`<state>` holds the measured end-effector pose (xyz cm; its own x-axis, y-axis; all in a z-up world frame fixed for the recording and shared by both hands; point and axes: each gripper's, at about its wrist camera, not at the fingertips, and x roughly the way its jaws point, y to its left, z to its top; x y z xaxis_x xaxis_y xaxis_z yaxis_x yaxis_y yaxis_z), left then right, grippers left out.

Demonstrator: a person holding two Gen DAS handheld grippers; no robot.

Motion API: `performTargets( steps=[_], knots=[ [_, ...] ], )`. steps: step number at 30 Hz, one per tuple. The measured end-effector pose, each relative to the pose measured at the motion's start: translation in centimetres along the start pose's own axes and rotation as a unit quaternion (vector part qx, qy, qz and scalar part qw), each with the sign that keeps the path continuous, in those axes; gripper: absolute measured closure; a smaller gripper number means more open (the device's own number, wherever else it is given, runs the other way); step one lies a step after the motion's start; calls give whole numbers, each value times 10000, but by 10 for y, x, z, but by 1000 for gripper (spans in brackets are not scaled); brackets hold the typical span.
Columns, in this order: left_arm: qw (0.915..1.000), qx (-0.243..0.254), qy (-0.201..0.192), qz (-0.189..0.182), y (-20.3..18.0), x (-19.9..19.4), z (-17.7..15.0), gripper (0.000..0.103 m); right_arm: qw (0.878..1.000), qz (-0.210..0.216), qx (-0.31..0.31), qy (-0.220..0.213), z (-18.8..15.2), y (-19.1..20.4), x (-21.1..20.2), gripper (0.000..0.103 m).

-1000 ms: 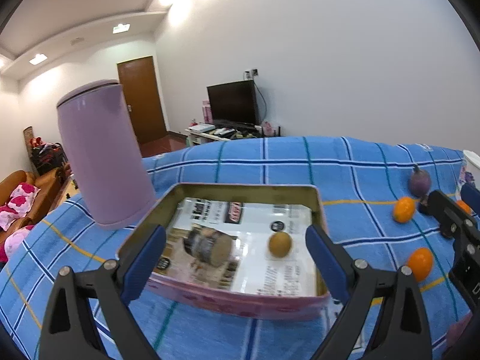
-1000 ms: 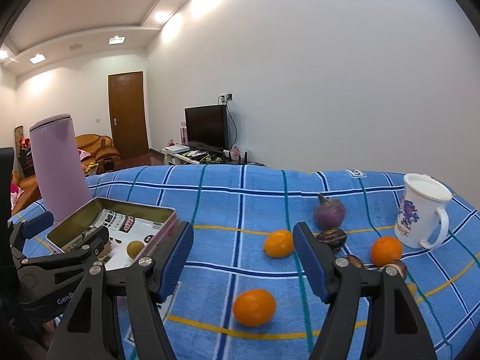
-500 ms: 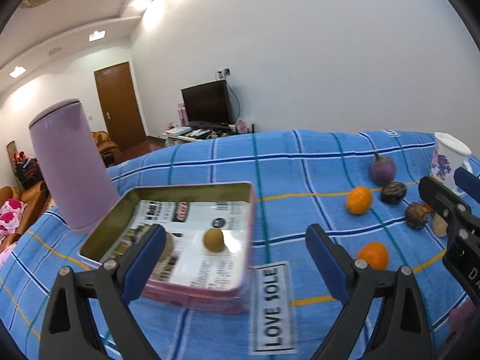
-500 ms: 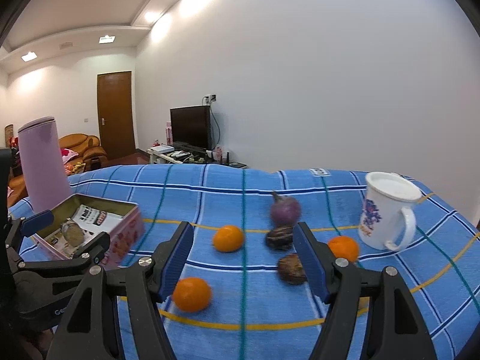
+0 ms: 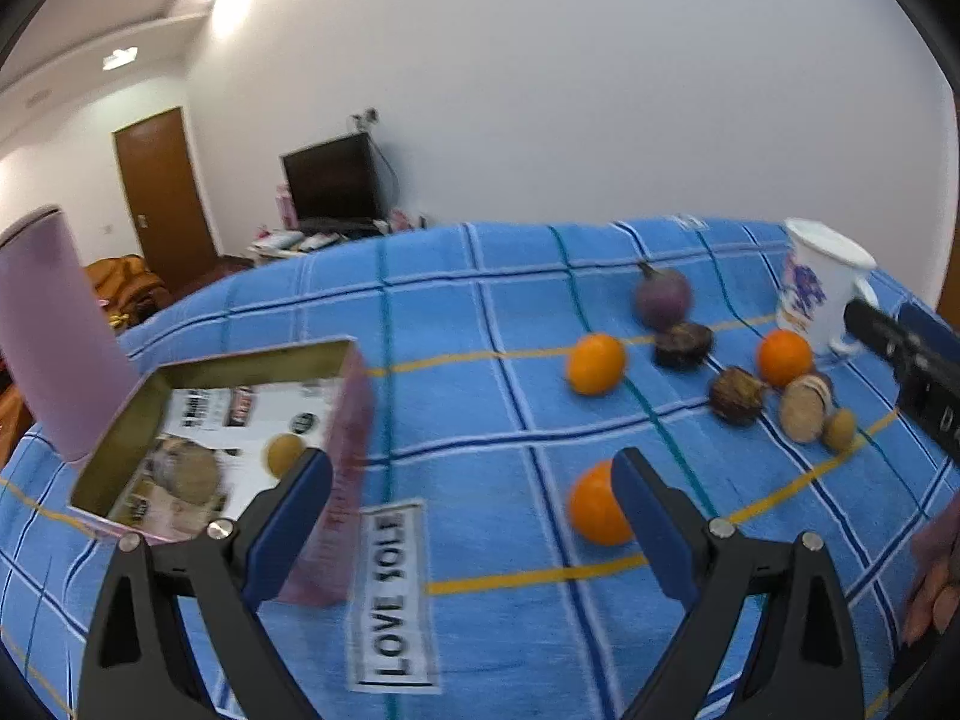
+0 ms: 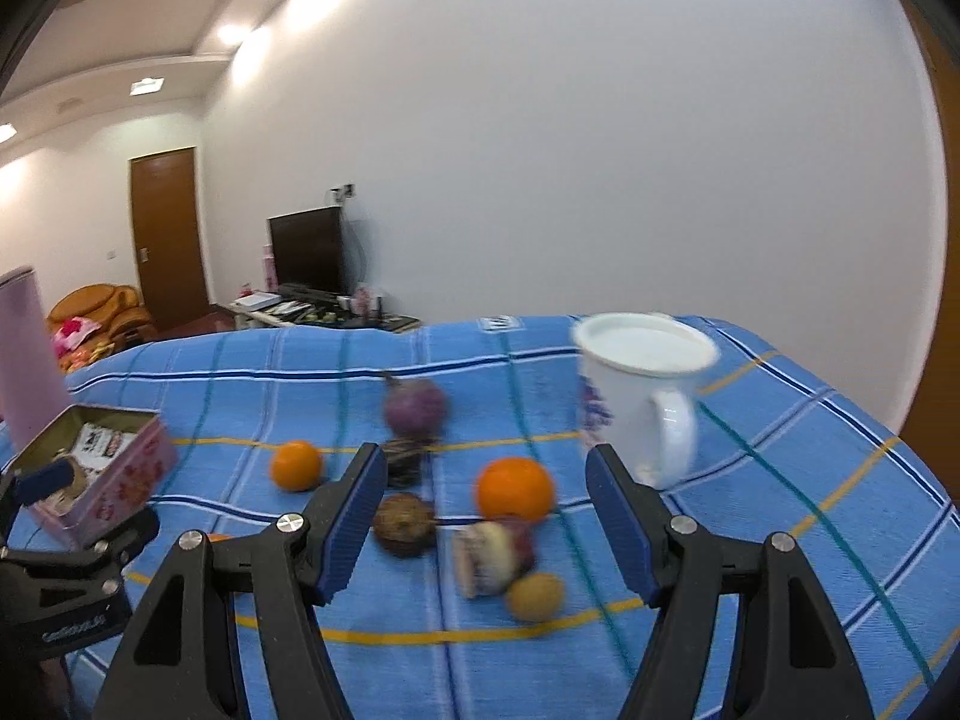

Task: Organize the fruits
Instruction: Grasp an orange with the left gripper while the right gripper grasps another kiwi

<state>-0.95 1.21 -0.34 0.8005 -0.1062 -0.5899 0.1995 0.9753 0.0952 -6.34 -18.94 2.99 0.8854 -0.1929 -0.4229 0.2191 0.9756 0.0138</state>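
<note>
Loose fruit lies on the blue checked cloth (image 5: 480, 324): three oranges (image 5: 595, 363), a purple fruit (image 5: 663, 298), two dark ones (image 5: 683, 345) and a halved fruit (image 5: 801, 408) beside a small yellow one (image 5: 839, 429). A pink tin (image 5: 354, 420) at the left holds a small yellow fruit (image 5: 283, 451) and a halved one. My left gripper (image 5: 468, 498) is open and empty, between the tin and the nearest orange (image 5: 594, 510). My right gripper (image 6: 486, 510) is open over the cluster, with an orange (image 6: 515, 489) and the halved fruit (image 6: 489, 558) ahead of it.
A white mug (image 6: 642, 396) stands just right of the cluster, close to the right finger. A tall lilac cylinder (image 5: 48, 330) stands behind the tin (image 6: 120, 468). The cloth's edge falls away at the far right. A "LOVE SOLE" label (image 5: 393, 594) is sewn on the cloth.
Both grippers have swung right, away from the tin, which now sits at the left of both views. The fruit cluster and mug have come closer to the right gripper. Both jaws kept their width.
</note>
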Motion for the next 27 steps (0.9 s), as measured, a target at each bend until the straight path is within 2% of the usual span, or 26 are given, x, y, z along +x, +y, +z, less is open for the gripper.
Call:
performTargets(
  steps=[4, 7, 11, 13, 15, 18, 22, 27],
  knots=[
    [9992, 124, 320, -228, -17, 15, 3, 7, 9994, -183, 292, 106, 0, -30, 4, 33],
    [9956, -43, 806, -486, -26, 34, 3, 13, 9975, -325, 575, 239, -1, -55, 7, 33],
    [9925, -91, 1076, -580, -33, 46, 1, 30, 9933, -412, 1019, 347, -3, -86, 9, 33],
    [9914, -57, 1135, -652, -37, 49, 1, 42, 9910, -351, 1220, 430, -4, -97, 11, 33],
    [9897, 52, 1236, -724, -44, 52, 1, 62, 9892, -146, 1351, 553, -5, -100, 13, 33],
    [9890, 113, 1225, -820, -48, 51, 1, 63, 9873, 282, 1354, 776, -7, -92, 20, 33],
    [9880, -18, 1146, -1033, -42, 45, 2, 63, 9869, 630, 1091, 1007, -8, -80, 21, 33],
    [9875, -277, 645, -1413, -28, 25, 4, 63, 9818, 976, 410, 1580, -19, -53, 27, 43]
  ],
)
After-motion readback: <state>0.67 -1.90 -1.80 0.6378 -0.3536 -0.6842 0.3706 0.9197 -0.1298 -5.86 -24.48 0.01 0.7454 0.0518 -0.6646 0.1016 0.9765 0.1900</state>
